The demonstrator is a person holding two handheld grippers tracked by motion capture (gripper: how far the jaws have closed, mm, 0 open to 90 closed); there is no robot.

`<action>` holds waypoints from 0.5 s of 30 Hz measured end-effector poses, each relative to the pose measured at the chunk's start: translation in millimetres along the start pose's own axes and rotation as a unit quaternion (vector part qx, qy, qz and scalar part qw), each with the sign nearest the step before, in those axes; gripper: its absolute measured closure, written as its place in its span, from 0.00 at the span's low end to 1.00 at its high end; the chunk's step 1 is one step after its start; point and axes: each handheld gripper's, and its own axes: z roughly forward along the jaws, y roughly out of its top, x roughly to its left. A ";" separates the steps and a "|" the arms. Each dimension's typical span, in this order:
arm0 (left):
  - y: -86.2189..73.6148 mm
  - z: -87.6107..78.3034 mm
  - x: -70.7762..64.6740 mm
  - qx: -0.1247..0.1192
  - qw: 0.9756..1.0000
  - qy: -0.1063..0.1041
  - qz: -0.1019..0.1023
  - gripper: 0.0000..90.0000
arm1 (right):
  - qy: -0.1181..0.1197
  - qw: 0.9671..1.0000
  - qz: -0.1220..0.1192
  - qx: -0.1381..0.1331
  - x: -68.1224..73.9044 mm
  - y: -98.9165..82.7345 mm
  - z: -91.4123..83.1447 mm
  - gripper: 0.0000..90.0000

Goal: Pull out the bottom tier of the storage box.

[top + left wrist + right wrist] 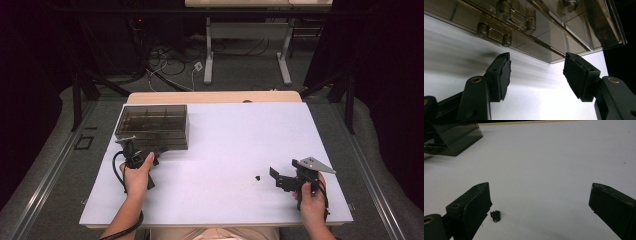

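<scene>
- Smoked plastic box (152,126) near table (240,135) far-left corner, lid seemingly shut, hinge side facing left hand-held gripper (141,154).
- Left hand-held gripper (536,72) aimed at box's near edge, likely to open it; jaws partly spread, nothing between, not touching.
- Right hand-held gripper (539,202) by near-right edge, released wide, empty.
- Small black part (495,215) just beside one right jaw.

The table (225,150) is seen from above and forward in the high view. The smoky plastic box (536,30) is viewed close up, from low, in the left gripper view. The same box (454,137) is shared, farther off across the white surface, in the right gripper view.
</scene>
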 end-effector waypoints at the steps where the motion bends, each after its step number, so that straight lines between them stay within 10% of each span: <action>1: 0.0 0.5 0.6 -0.001 1.000 0.000 -0.001 0.43 | 0.000 1.000 -0.001 0.000 0.0 0.0 0.0 0.04; 15: 1.1 6.4 11.1 -0.007 1.000 0.003 -0.022 0.48 | 0.001 1.000 -0.001 -0.001 0.0 0.0 0.6 0.05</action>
